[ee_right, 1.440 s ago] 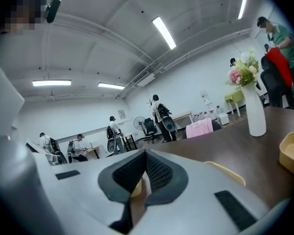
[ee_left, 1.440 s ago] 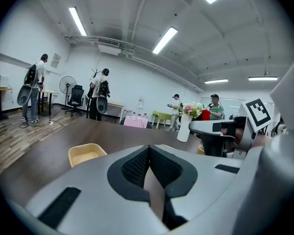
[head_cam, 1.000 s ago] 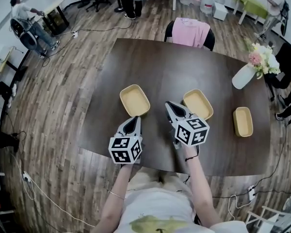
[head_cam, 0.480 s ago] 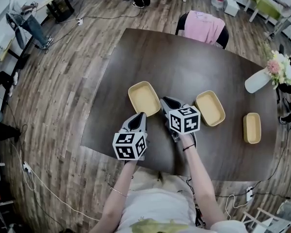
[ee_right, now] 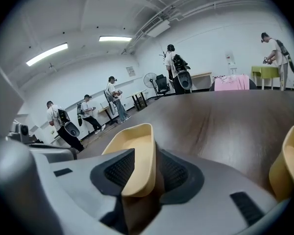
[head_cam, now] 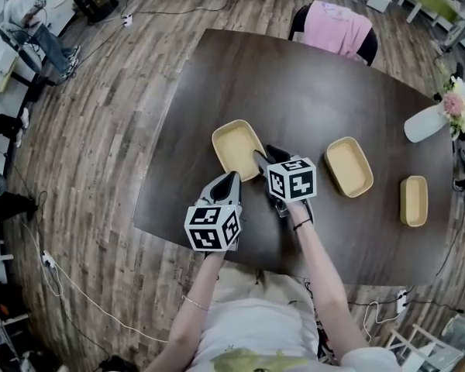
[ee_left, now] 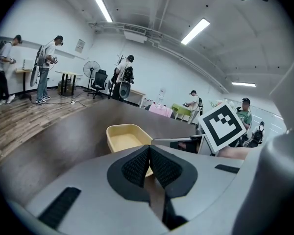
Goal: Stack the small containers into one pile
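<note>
Jaws of the right gripper (head_cam: 260, 156), just opened, are set astride the rim of a container (head_cam: 234, 141).
Left gripper (head_cam: 231, 178) jaws are pressed together, empty; a pinch is judged next.

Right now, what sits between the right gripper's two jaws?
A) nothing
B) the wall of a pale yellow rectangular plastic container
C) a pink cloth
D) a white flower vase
B: the right gripper, its jaws just opening, straddles the wall of the pale yellow rectangular plastic container.

dark table (head_cam: 294, 91), right tool (head_cam: 262, 159) at corner of left container (head_cam: 234, 142), left tool (head_cam: 232, 179) just beside
</note>
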Demonstrator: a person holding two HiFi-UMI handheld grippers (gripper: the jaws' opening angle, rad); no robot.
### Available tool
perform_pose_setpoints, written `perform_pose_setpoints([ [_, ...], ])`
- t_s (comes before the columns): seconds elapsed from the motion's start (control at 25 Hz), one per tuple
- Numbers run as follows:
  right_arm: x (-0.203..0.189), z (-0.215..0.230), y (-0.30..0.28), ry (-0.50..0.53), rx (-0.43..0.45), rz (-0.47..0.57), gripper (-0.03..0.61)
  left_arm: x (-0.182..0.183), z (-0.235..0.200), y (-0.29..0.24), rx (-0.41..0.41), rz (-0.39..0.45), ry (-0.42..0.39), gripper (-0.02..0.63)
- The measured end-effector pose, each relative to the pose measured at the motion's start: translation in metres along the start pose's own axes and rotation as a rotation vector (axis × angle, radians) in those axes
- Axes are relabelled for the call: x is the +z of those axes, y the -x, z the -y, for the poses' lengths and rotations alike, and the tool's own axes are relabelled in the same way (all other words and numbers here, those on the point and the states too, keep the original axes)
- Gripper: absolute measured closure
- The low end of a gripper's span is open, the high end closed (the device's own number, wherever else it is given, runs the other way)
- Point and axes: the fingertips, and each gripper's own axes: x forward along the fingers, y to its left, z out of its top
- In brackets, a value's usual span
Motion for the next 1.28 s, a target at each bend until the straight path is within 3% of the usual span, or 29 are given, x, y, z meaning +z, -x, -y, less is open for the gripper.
perform_pose_setpoints([
  [0.24, -0.012, 0.006, -0.016, -0.050, -0.032, -0.058, 0.443, -0.003, -0.004, -0.004, -0.009, -0.013, 0.003, 0.589],
  [0.44, -0.015, 0.008, -0.021, -0.089, -0.069, -0.059, 0.531, 0.002, -0.007, -0.003, -0.020, -0.007, -0.001, 0.589],
  [1.28, 0.015, 0.044, 0.044, -0.055, -0.201, 0.064, 0.541, 0.032, 0.001, 0.000, -0.063, 0.036, -0.074, 0.589],
])
